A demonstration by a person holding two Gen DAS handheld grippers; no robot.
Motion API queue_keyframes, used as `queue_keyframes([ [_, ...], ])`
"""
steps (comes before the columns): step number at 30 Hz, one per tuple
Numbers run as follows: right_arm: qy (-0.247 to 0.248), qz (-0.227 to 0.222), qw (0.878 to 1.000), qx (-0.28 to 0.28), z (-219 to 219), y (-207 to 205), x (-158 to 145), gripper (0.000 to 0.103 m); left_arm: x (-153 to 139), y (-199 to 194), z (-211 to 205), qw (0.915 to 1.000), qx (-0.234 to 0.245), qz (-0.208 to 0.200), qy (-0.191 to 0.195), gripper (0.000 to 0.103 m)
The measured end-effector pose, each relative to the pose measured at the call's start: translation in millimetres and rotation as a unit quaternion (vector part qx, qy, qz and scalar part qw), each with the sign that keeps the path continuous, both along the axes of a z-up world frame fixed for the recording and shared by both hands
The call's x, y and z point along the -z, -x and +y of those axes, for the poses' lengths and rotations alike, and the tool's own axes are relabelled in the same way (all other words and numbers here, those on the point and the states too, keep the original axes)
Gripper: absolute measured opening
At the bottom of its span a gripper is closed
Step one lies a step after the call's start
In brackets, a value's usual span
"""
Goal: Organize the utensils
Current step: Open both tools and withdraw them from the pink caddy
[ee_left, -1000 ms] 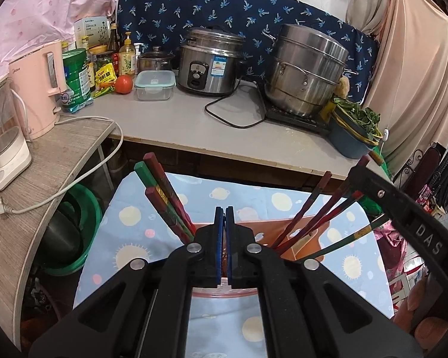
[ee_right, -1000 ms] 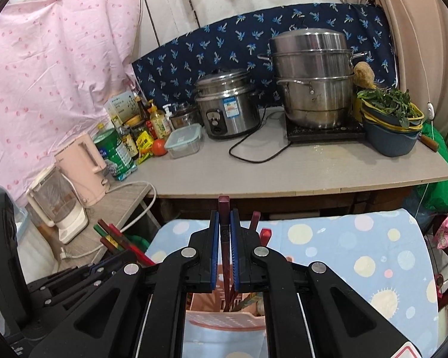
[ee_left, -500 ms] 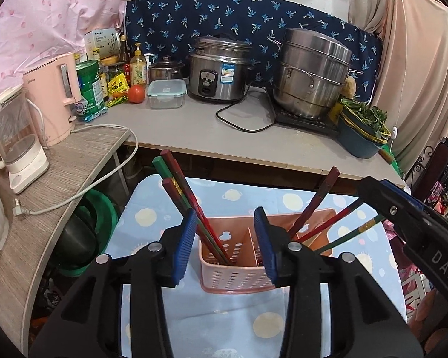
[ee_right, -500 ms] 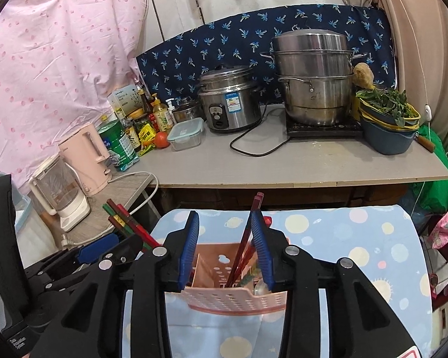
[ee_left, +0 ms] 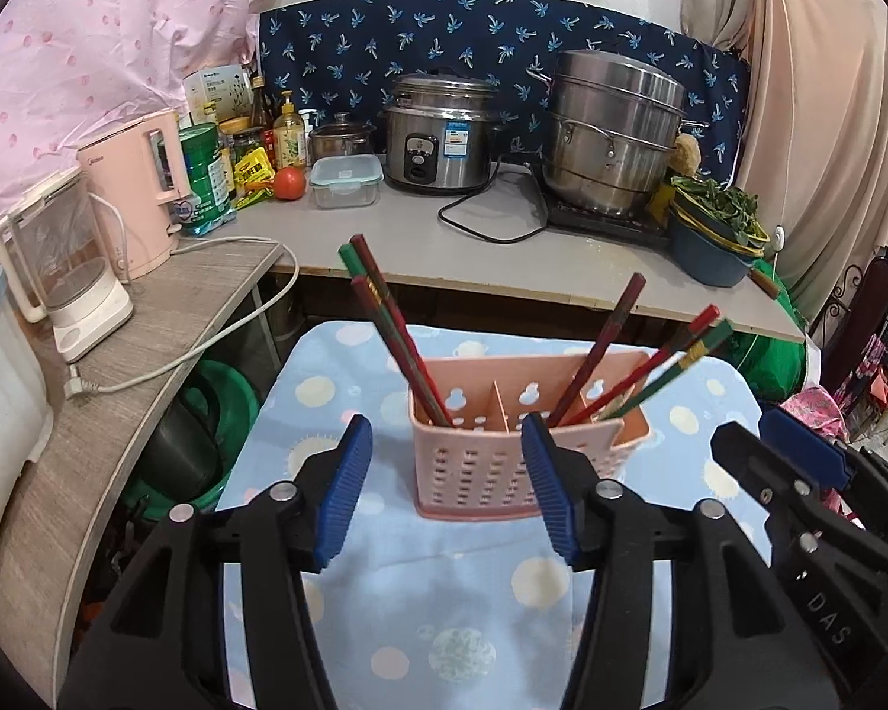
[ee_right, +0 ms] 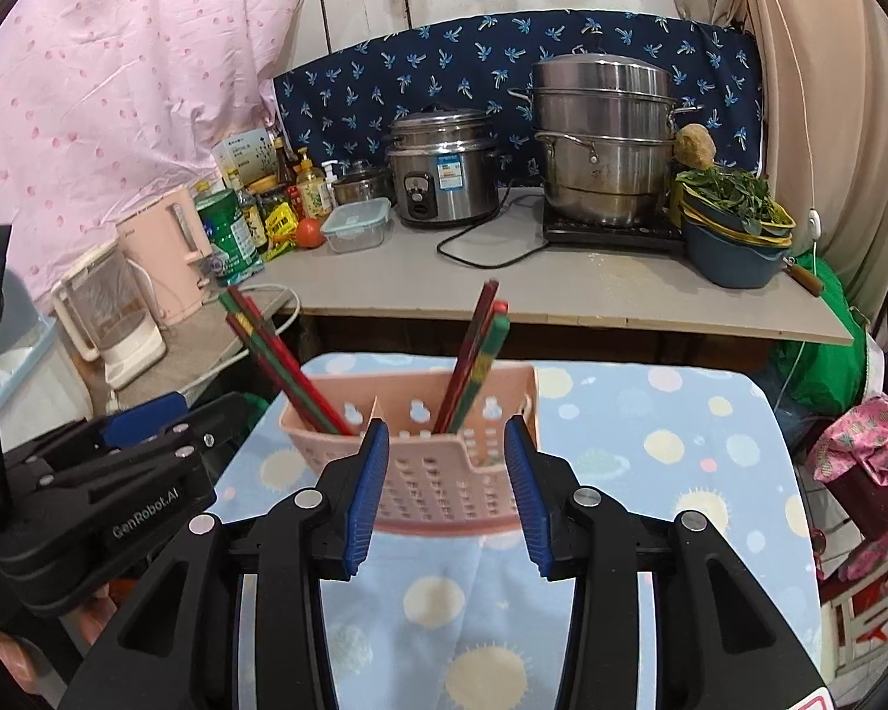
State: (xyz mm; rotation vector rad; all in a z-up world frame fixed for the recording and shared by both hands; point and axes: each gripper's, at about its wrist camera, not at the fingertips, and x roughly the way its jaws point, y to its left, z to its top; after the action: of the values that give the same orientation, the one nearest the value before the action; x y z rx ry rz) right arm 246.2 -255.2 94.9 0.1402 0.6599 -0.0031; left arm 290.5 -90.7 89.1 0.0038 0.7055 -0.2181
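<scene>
A pink perforated utensil basket [ee_left: 503, 449] stands on a blue dotted cloth [ee_left: 444, 603]; it also shows in the right wrist view [ee_right: 444, 473]. Red and green chopsticks lean in its left compartment [ee_left: 385, 319] and in its right compartment [ee_left: 639, 367]. In the right wrist view they stand at the left [ee_right: 278, 361] and middle [ee_right: 473, 355]. My left gripper [ee_left: 447, 488] is open and empty, just in front of the basket. My right gripper [ee_right: 446, 488] is open and empty, close before the basket, and shows at the right of the left wrist view [ee_left: 799, 473].
Behind the cloth runs a grey counter [ee_left: 414, 236] with a rice cooker [ee_left: 438, 139], a steel steamer pot [ee_left: 613, 133], a glass box [ee_left: 344, 180], bottles, a tomato and a bowl of greens [ee_left: 716, 231]. A wooden shelf [ee_left: 148, 325] at the left holds kettles.
Both grippers were shut at the basket a second ago, the right one on a chopstick. Both have opened and drawn back; the chopstick now stands in the basket.
</scene>
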Motion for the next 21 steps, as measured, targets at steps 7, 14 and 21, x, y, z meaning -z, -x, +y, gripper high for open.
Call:
queue_keyframes([
  [7,0.021,0.014,1.000,0.000,8.5,28.4,15.7,0.040,10.1,29.6,1.0,0.9999,-0.001,0.005,-0.013,0.055],
  [14,0.023,0.027,0.999,0.004,11.4,47.9,29.5,0.040,21.7,48.3,2.6,0.9997,-0.005,0.015,-0.017,0.058],
  [21,0.031,0.039,0.999,0.002,14.4,58.4,40.2,0.040,38.1,59.6,4.6,0.9992,-0.011,0.025,-0.029,0.062],
])
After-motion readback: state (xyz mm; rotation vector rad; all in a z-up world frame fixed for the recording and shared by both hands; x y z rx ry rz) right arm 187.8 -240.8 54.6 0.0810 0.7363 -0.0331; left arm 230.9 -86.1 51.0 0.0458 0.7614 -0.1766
